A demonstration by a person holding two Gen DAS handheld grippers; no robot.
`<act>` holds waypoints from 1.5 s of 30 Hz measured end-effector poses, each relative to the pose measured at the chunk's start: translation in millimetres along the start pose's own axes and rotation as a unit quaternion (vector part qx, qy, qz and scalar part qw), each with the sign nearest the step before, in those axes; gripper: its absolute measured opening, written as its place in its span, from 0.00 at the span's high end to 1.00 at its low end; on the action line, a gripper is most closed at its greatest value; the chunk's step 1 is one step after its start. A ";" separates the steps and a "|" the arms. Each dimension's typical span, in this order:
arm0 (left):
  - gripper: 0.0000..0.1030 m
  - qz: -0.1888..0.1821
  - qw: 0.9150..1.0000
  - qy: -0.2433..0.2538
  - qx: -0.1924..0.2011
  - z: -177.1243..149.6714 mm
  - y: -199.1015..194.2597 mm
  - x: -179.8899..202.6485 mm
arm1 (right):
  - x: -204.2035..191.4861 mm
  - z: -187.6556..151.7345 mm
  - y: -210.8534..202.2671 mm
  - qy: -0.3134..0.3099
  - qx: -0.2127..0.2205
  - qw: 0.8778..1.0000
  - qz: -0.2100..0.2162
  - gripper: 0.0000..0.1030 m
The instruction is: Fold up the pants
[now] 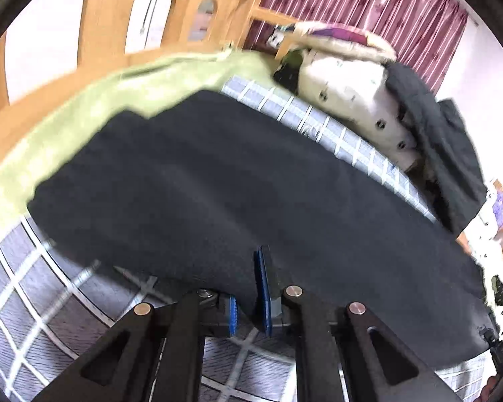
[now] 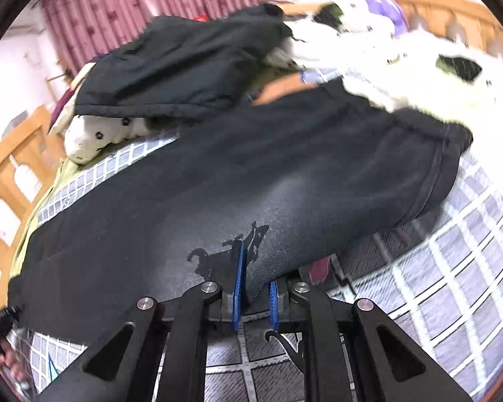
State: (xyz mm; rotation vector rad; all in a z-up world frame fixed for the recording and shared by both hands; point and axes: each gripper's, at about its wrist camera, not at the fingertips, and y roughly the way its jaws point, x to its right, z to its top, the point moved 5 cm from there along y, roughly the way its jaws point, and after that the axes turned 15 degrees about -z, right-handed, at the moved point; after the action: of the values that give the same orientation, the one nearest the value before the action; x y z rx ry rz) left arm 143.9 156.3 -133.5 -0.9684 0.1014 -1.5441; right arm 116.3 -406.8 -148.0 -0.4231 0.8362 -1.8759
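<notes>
1. Now you are at the pick-up for a fold: both grippers are pinching the near edge of the pants [image 1: 238, 174], which lie flat across the checked sheet [image 1: 37, 288].
2. Your left gripper [image 1: 251, 305] has its blue pads pressed together on the dark cloth just ahead of it; your right gripper [image 2: 255, 296] is clamped the same way, beside the dark print [image 2: 231, 251].
3. Next, I judge, lift both edges evenly and carry them away from you, keeping the cloth taut between the grippers.
4. Beyond the pants, a black jacket [image 2: 184, 63] and white bedding [image 2: 419, 77] crowd the far side; the bedding touches the waistband ahead-right and could catch the fold.
</notes>
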 end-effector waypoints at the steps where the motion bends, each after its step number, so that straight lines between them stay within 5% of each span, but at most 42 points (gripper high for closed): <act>1: 0.90 -0.012 1.000 -0.005 0.006 9.7 -5.0 3.9 | -2.8 5.0 -6.6 -0.013 0.008 1.000 -0.003 0.88; 12: 0.89 -0.016 0.997 0.077 0.025 101.4 30.2 42.3 | -56.3 92.9 -4.7 -0.100 0.069 0.993 0.003 0.89; 20: 0.89 0.032 0.992 0.119 0.007 129.5 111.7 53.0 | -97.5 142.2 63.3 -0.134 0.068 0.989 0.004 0.88; 25: 0.89 0.063 0.991 0.109 -0.039 129.1 172.1 41.5 | -115.3 155.0 123.6 -0.133 0.033 0.991 -0.013 0.87; 27: 0.87 0.072 0.990 0.106 -0.059 122.2 186.1 38.1 | -117.6 154.1 143.0 -0.111 0.004 0.994 -0.016 0.81; 29: 0.74 0.074 0.988 0.113 -0.071 113.4 192.1 39.8 | -119.5 144.6 146.3 -0.097 -0.006 0.995 -0.006 0.51; 32: 0.31 0.031 0.990 0.121 -0.070 100.2 183.0 51.0 | -129.7 132.6 133.3 -0.138 0.028 0.990 -0.015 0.36; 37: 0.28 0.008 0.990 0.135 -0.051 74.6 131.7 69.2 | -119.4 118.0 85.4 -0.191 0.074 0.978 -0.037 0.36; 41: 0.27 0.010 0.990 0.122 -0.064 51.4 94.5 55.9 | -82.6 95.1 54.9 -0.145 0.050 0.988 -0.008 0.30; 45: 0.27 -0.016 0.997 0.043 -0.055 16.3 48.3 19.9 | -41.1 62.1 42.0 -0.104 0.017 0.994 -0.002 0.27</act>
State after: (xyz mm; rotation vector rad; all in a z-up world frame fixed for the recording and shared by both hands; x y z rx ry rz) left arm 193.7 134.7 -140.6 -0.9944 0.2346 -1.6240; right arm 200.0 -403.5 -131.3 -0.5881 0.6639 -1.8119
